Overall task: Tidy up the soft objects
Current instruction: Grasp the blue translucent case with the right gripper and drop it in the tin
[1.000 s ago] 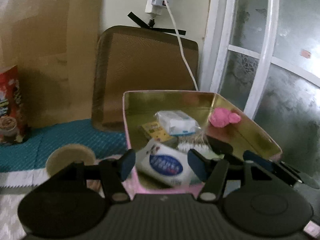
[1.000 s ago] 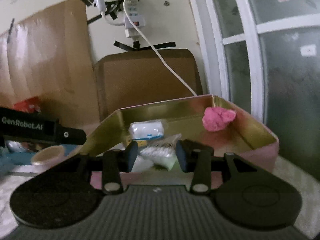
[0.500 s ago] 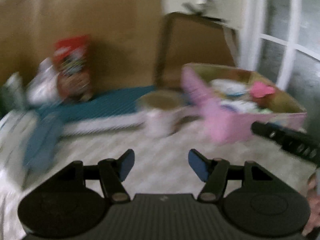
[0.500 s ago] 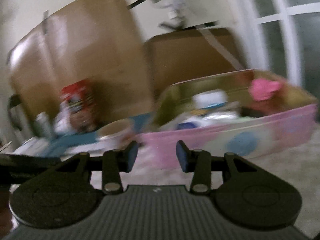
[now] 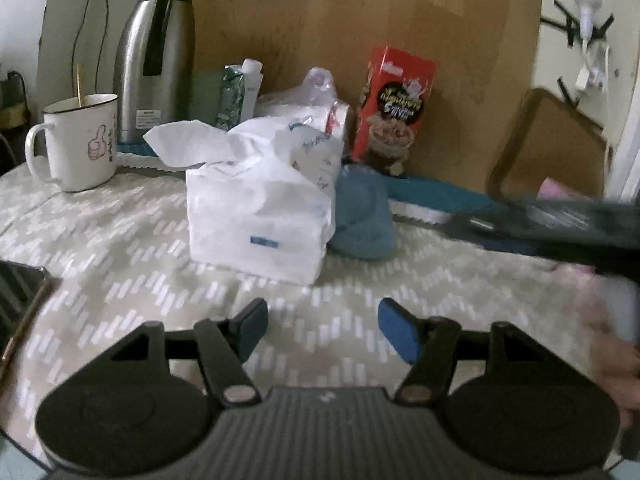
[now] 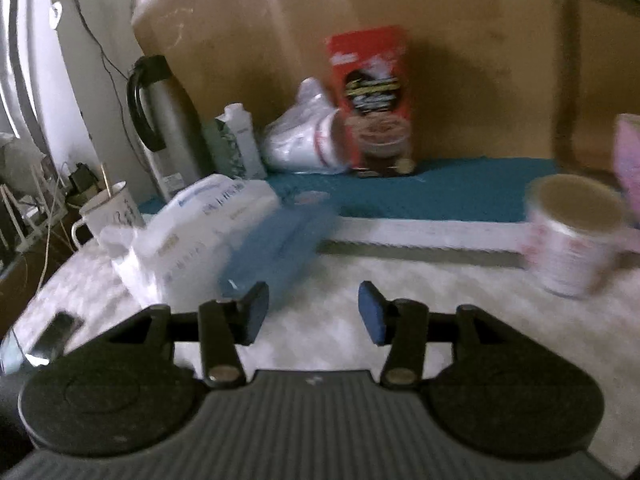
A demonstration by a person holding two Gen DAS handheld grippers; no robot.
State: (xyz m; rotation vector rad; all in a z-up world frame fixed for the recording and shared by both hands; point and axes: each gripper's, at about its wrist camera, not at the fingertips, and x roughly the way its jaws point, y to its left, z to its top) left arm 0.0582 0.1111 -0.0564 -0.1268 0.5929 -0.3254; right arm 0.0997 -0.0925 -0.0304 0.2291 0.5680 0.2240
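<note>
beyond the released left gripper (image 5: 323, 326), tissue pack (image 5: 256, 216) lies lengthwise left-right; right gripper (image 6: 309, 308) opening, empty.

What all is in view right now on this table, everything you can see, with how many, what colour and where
tissue pack: one, white, table centre, a tissue sticking out the top
cloth: one, blue, touching the tissue pack's right side
mug: one, white with a thumbs-up picture, far left
thermos: one, steel and black, behind the mug
carton: one, green and white, right of the thermos
plastic bag: one, clear-white, at the back
cereal box: one, red, upright by the brown board
cup: one, white and pink, right side
mat: one, teal, along the back
left gripper: jaws open, empty
right gripper: jaws opening, empty
</note>
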